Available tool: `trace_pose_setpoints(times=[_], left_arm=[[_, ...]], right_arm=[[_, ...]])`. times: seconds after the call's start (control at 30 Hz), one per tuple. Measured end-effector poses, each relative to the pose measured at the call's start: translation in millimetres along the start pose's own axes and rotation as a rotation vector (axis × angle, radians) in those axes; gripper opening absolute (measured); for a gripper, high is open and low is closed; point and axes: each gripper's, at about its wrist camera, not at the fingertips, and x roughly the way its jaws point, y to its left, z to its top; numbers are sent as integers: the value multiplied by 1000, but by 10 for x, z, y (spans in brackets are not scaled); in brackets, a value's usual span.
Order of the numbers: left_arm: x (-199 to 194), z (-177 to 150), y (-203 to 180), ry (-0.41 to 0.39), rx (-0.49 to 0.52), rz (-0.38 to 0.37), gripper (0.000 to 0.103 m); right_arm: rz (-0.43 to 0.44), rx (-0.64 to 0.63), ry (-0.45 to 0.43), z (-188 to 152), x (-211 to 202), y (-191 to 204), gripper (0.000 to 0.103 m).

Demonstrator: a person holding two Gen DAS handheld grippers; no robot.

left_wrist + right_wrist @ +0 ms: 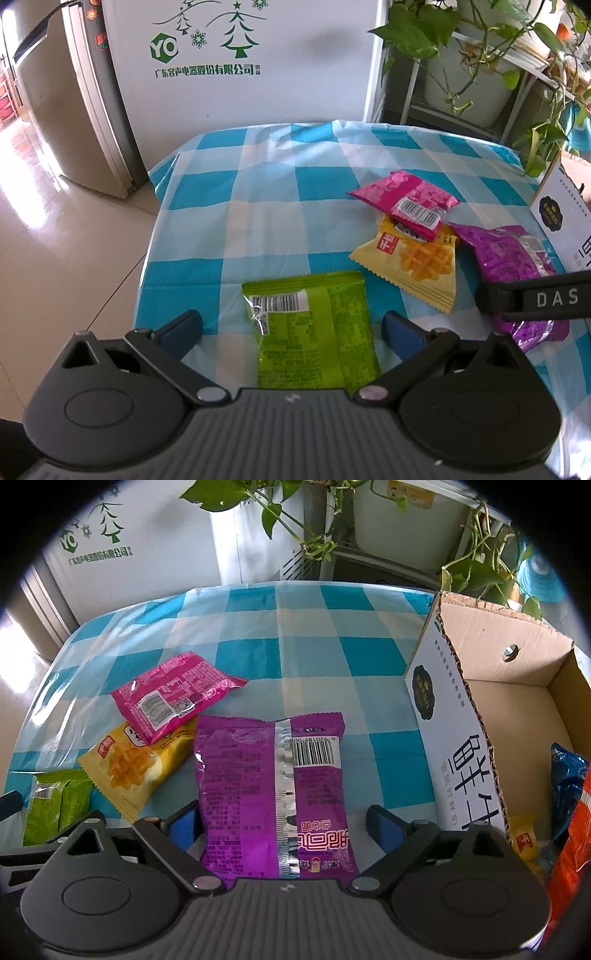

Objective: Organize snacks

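- my left hand-held gripper is spread wide, gripping nothing; the green snack packet lies flat on the table between its fingers, barcode up.
- my right hand-held gripper is also wide open, straddling the purple snack bag, back side up, silver seam showing, just beside the cardboard box.

The left gripper hangs over a green packet on the checked tablecloth, fingers spread wide on either side of it. Right of the green packet lie a yellow waffle packet, a pink packet overlapping it, and a purple packet.
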Motion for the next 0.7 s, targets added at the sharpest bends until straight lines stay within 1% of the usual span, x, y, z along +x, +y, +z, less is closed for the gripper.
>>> trace_pose_setpoints(times=[0.03,0.13,0.17,0.2,0.3,0.47,0.57,0.7], left_arm=[[1,1,4,-1,-2,-1,101],[-36,-5,14,-20,6,-8,92],[-53,-4,23,-29,5,-13,84],[-65,1,30,-35,4,-16,78],[-87,12,63,-46,1,-22,68],[-125,19,143,-48,-41,-50,60],[-151,6,169,-41,-58,-69,57],[-217,-25,164,-49,-46,-81,54]], right_arm=[[1,-4,-3,0,-10,5,92],[-3,-17,-13,-10,-47,15,82],[-2,-20,-17,-12,-62,16,78],[3,-20,-16,-13,-71,12,78],[9,-27,-15,-24,-88,12,78],[29,-23,-15,-40,-126,7,78],[31,-14,-28,-37,-171,-16,77],[49,7,-41,-56,-258,-57,77]])
